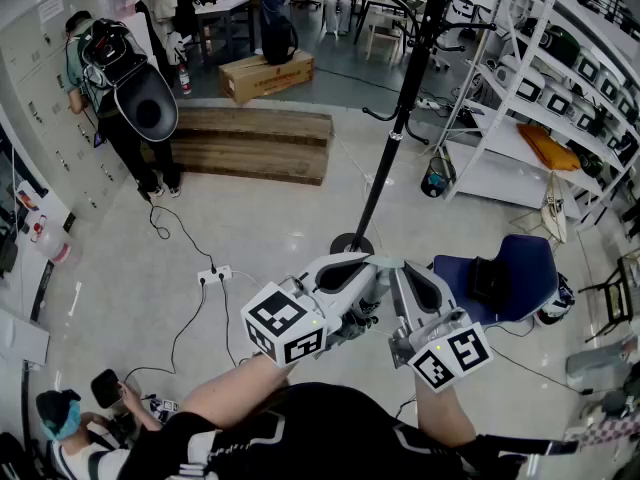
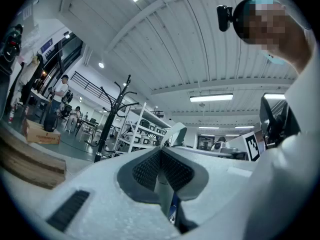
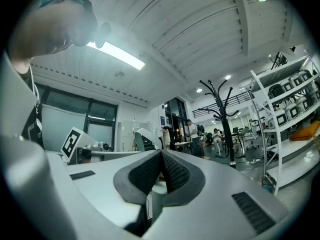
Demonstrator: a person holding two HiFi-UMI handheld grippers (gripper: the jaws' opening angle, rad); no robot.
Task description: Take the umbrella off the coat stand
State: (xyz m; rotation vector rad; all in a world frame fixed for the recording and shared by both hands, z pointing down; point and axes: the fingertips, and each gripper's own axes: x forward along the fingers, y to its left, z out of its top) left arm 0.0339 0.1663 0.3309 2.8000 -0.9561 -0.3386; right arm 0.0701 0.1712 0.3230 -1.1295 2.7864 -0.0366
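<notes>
The pads (image 2: 175,171) of the left gripper (image 1: 350,268) are being pressed together, with nothing pinched between them. The pads (image 3: 175,174) of the right gripper (image 1: 415,280) are likewise being pressed shut on each other, with nothing between. Both grippers are being held low and side by side, close in front of the person's body, above the pale floor (image 1: 270,218). The black coat stand (image 1: 400,118) is being seen well apart from them, ahead, its round base on the floor just beside the white shelving (image 1: 520,108). The umbrella is not being made out clearly in any view — whether it is hanging on the stand's hooks cannot be told.
</notes>
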